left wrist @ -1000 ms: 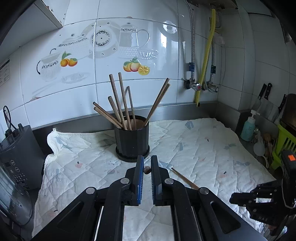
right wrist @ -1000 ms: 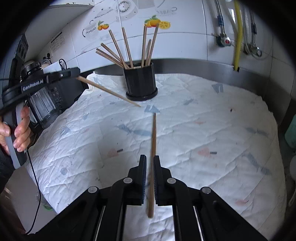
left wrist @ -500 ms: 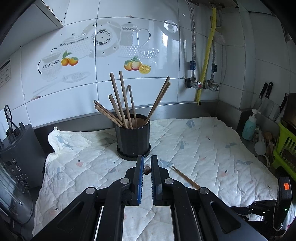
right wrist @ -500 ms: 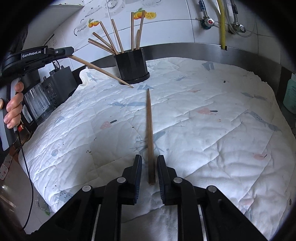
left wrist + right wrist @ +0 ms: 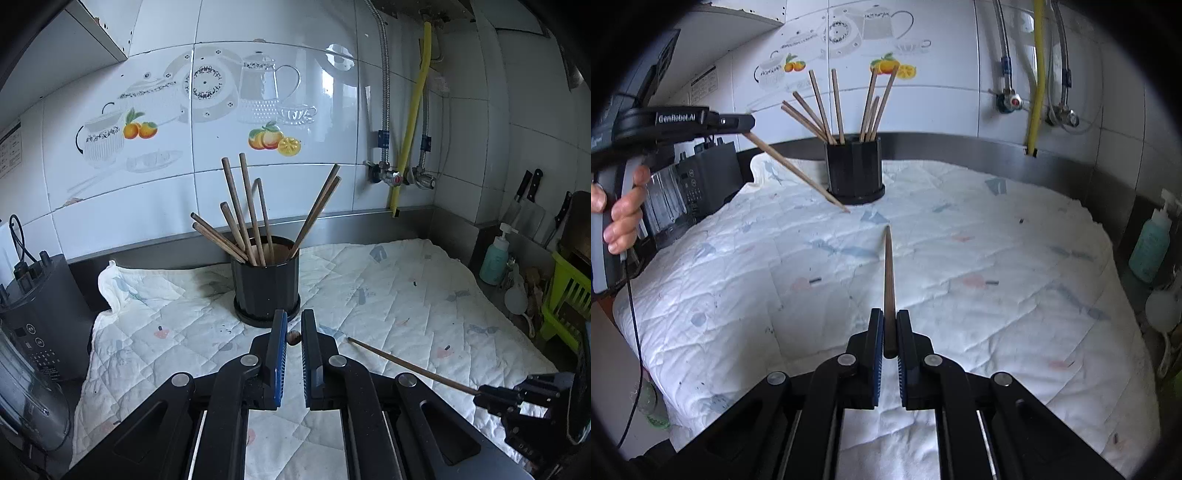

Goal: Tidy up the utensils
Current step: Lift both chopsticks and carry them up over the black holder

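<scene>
White tiled walls back a surface covered by a quilted cloth [image 5: 997, 258]. Ahead of both claws stands the black holder [image 5: 854, 171], already stocked with chopsticks. The left claw [image 5: 293, 338] is clamped on one chopstick [image 5: 798, 171]; the right claw [image 5: 889, 332] is clamped on another chopstick [image 5: 888, 280], tip forward. Step in hand: transfer. Each stick probably needs tilting upright above the holder's mouth before release.

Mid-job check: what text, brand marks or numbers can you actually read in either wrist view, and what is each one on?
"GenRobot.AI": white lettering on the side of the black left gripper, seen in the right wrist view.
White paper notice on the wall tile: printed rows, too small to read.
Black countertop appliance with a touch panel: white icons, too blurred to read.
Teal pump bottle: no legible label.
</scene>
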The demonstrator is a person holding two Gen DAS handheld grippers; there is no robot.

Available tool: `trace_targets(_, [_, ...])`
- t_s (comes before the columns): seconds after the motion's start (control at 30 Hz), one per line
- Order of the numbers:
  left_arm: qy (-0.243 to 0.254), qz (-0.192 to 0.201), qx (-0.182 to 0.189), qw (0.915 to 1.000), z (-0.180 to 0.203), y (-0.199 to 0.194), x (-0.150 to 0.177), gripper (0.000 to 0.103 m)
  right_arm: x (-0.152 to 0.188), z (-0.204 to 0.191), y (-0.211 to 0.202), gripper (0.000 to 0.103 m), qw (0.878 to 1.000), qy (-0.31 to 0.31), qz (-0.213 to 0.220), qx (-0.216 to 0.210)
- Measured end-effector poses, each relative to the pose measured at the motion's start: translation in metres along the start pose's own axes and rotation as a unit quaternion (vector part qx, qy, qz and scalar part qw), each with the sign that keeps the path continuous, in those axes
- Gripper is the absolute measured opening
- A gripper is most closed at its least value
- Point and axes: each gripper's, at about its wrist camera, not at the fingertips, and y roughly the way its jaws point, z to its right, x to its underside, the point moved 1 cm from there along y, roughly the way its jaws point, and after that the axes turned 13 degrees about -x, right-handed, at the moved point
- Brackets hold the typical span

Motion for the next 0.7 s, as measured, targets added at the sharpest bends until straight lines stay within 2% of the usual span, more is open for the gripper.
trace_targets(0.27, [-0.006,0.004,0.007,1.0000,-0.012,-0.002,-0.032,0.007,-0.082,0.008,-0.016,0.009,0.999,-0.025,0.022,-0.011])
trace_targets(0.43, [-0.006,0.007,0.005,0.9999,-0.020,0.002,-0.060,0.007,-0.133,0.016,-0.010,0.009,0.999,-0.030,0.018,-0.033])
trace_targets(0.7, [-0.002,0.046,0.007,0.9989,-0.024,-0.005,-0.113,0.007,-0.189,0.015,0.000,0.009,0.997,-0.058,0.012,-0.050])
